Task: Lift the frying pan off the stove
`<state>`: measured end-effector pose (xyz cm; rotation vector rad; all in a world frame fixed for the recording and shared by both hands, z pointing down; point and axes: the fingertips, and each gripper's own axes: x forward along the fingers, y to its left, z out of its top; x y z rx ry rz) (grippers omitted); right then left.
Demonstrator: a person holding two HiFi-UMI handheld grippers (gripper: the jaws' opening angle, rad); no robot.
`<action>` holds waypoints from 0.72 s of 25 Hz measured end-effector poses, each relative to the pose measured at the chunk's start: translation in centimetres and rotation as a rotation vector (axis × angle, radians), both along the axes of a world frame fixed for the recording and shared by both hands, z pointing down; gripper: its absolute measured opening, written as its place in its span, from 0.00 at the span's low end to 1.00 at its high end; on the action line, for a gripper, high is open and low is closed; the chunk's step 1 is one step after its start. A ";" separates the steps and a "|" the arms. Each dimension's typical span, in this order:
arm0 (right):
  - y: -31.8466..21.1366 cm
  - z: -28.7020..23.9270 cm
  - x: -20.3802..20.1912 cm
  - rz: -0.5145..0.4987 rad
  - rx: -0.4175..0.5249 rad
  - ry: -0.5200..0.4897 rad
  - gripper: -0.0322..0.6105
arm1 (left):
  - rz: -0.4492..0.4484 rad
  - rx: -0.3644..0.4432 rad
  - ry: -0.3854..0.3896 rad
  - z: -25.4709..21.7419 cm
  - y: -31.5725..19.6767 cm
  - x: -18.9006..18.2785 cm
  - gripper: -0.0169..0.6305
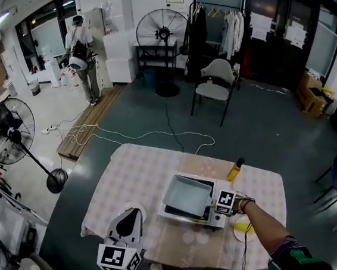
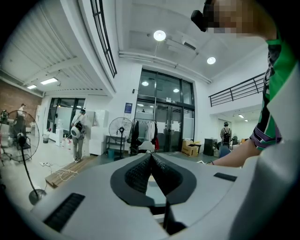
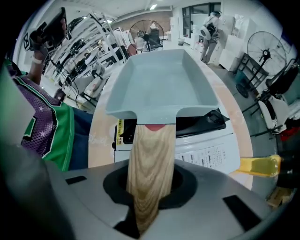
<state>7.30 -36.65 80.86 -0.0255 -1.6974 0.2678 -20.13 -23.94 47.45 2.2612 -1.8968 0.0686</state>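
1. The right claw [image 3: 149, 190] is closed on the wooden handle [image 3: 150, 154] of the frying pan [image 3: 164, 79], with the handle clamped between both pads near its free end.
2. From that grip the handle runs straight ahead of the claw to the pan's near wall, so the pan lies directly beyond the claw, along its line.
3. The pan is seen as a pale grey-blue rectangular tray, empty inside, placed over the black top of a white stove [image 3: 206, 143]; whether its base rests on the burner cannot be told.
4. In the head view the right claw [image 1: 223, 206] is pointed steeply down at the stove's near right corner, with the pan [image 1: 186, 196] just to its left.
5. The stove [image 1: 192, 219] is set on a surface [image 1: 136, 171] covered by a checked cloth, and a yellow bottle [image 1: 235, 169] stands just beyond the pan's right side.
6. The left claw [image 2: 151, 171] is closed with nothing between its pads, and is held at the surface's near left edge [image 1: 124, 241], well apart from the pan.
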 end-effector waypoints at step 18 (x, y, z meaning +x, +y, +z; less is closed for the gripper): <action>8.3 -5.1 -6.0 0.375 0.138 -0.215 0.16 | 0.144 0.069 0.050 -0.7 0.0 -3.4 0.06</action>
